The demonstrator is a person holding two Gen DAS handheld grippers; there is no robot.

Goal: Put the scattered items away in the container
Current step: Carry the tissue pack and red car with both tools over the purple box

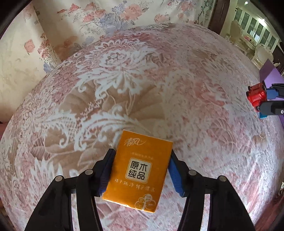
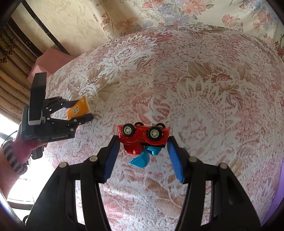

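Orange tissue pack (image 1: 138, 170): between the blue pads of the left tool (image 1: 140, 170), both pads against its long edges. Gripped. From the right wrist view its far end sits at or just above the bedspread; cannot tell which.

Red toy digger (image 2: 142, 136), blue scoop: clamped across its body by the right tool (image 2: 142, 151), wheels up, clear of the cloth.

Container: a purple edge (image 1: 268, 72) shows beyond the right tool in the left wrist view; likely the bin, though its opening is out of sight. A pink box (image 2: 48, 62) sits off the far corner in the right wrist view; purpose unclear.

Step, as judged: both items picked up, transport stage. Next move calls for carrying each over the container's mouth and letting go above it. Digger is nearer the purple edge, so it probably goes first. Pack is flat and soft; a light squeeze should do.

Surface: a bed under a pink and white lace-pattern bedspread (image 1: 142, 80), no other loose items visible. Floral pillows (image 1: 110, 16) at the head. Cream patterned wall, curtains at one side, white ornate furniture in a further room. A pink knitted sleeve (image 2: 23, 147) holds the left tool.
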